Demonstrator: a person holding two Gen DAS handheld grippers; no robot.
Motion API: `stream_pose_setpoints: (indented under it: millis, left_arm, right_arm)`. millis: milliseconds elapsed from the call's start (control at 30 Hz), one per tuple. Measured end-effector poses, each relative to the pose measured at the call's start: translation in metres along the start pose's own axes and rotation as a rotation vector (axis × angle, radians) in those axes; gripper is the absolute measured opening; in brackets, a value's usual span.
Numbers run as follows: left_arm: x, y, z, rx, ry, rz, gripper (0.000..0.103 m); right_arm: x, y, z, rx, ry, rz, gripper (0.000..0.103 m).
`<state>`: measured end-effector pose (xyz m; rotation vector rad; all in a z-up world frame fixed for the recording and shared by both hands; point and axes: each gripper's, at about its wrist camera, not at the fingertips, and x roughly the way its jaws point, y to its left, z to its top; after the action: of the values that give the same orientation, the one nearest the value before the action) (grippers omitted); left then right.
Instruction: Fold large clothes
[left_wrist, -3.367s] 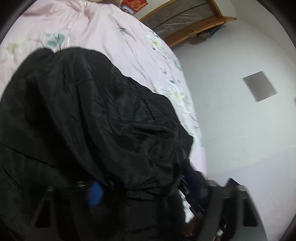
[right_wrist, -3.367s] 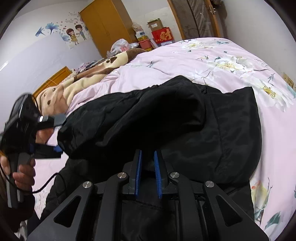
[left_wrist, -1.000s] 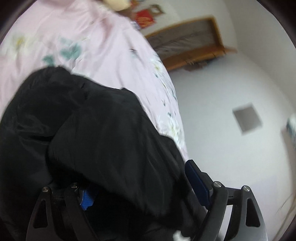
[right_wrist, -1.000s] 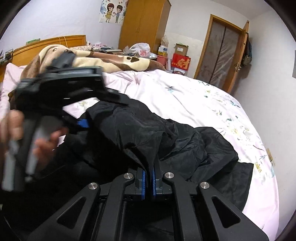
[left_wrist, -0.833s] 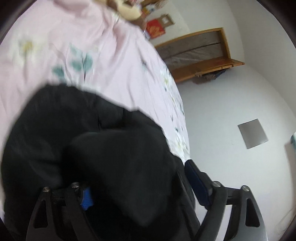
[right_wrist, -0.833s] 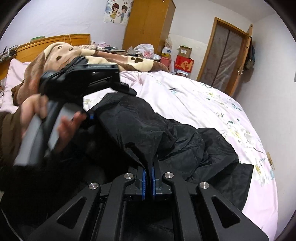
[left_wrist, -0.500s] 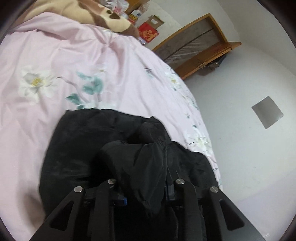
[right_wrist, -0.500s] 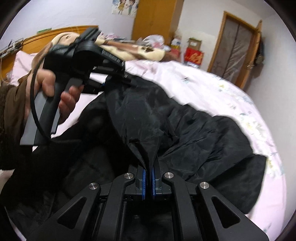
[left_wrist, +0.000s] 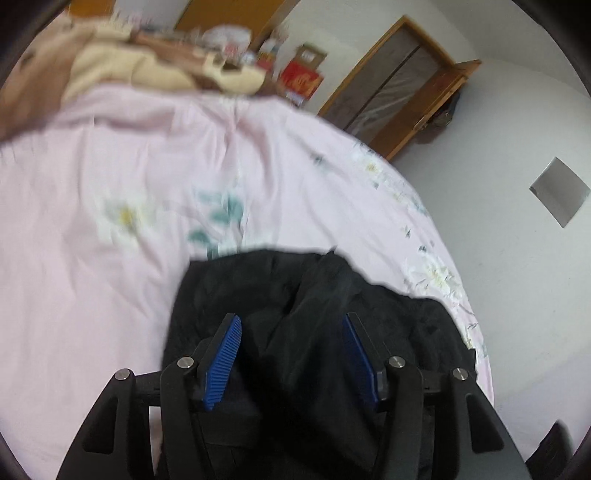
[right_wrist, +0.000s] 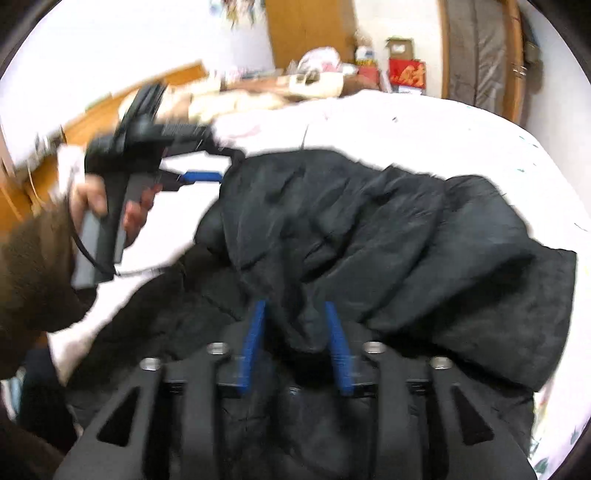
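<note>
So at the left of the right wrist view, a hand (right_wrist: 98, 201) is holding up the left gripper (right_wrist: 218, 164), jaws apart after just opening, nothing pinched. Filling the middle, the black coat (right_wrist: 388, 236) is lying bunched on the pink floral bedspread (left_wrist: 110, 221). Bottom center, the right gripper (right_wrist: 295, 325) is also gaping after opening, with a loose fold sitting between its blue pads (right_wrist: 255, 332).

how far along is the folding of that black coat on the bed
Partly done: the black coat lies doubled over itself on the pink bedspread, still bunched. In hand: both hand-held grippers have just been opening, left and right, with cloth loose between their pads. Left: smoothing, and probably another fold.
</note>
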<state>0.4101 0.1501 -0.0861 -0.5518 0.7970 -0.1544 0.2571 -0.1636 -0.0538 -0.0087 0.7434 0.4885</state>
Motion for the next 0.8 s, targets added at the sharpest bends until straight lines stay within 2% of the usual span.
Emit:
stream_pose_setpoints:
  millis: [33,100,133,200,267,300,333,400,500,533,567,633,733,800]
  left_arm:
    - [-0.007,-0.006,0.002,0.018,-0.018,0.001,0.057]
    - [-0.013,-0.021,0.008,0.053,-0.033,-0.032,0.057]
    - [-0.013,-0.029,0.008,0.062,-0.023,-0.043,0.057]
    - [-0.004,-0.043,0.004,0.091,0.023,-0.089,0.057]
    - [0.013,-0.053,-0.002,0.103,0.082,-0.086,0.057]
    - [0.028,-0.056,-0.006,0.117,0.131,-0.080,0.057]
    - [0.036,-0.056,-0.010,0.119,0.148,-0.077,0.057]
    - [0.050,-0.055,-0.018,0.131,0.179,-0.052,0.057]
    - [0.066,-0.051,-0.027,0.139,0.217,-0.019,0.057]
    - [0.070,-0.048,-0.028,0.139,0.214,-0.002,0.057]
    - [0.074,-0.046,-0.028,0.135,0.215,0.007,0.057]
    - [0.082,-0.041,-0.027,0.131,0.230,0.018,0.057]
    - [0.085,-0.042,-0.029,0.160,0.225,0.017,0.057]
    - [0.089,-0.041,-0.031,0.174,0.229,0.025,0.057]
  right_arm:
    - [-0.009,-0.010,0.003,0.025,-0.028,-0.008,0.044]
    - [-0.022,-0.043,0.013,0.100,-0.075,-0.090,0.047]
    - [-0.025,-0.066,0.017,0.162,-0.097,-0.163,0.050]
    - [-0.019,-0.101,0.021,0.265,-0.099,-0.207,0.052]
    - [-0.007,-0.131,0.023,0.375,-0.079,-0.221,0.052]
    - [-0.003,-0.144,0.023,0.434,-0.088,-0.201,0.052]
    - [0.003,-0.159,0.024,0.508,-0.100,-0.145,0.052]
    - [0.015,-0.165,0.029,0.541,-0.091,-0.125,0.055]
    - [0.032,-0.168,0.036,0.570,-0.035,-0.108,0.055]
    - [0.034,-0.169,0.035,0.578,-0.027,-0.114,0.048]
    - [0.036,-0.169,0.034,0.587,-0.010,-0.134,0.026]
    - [0.030,-0.171,0.029,0.611,-0.032,-0.089,0.015]
    - [0.008,-0.160,0.022,0.582,-0.107,-0.121,0.013]
    - [0.007,-0.159,0.014,0.596,-0.108,-0.141,0.012]
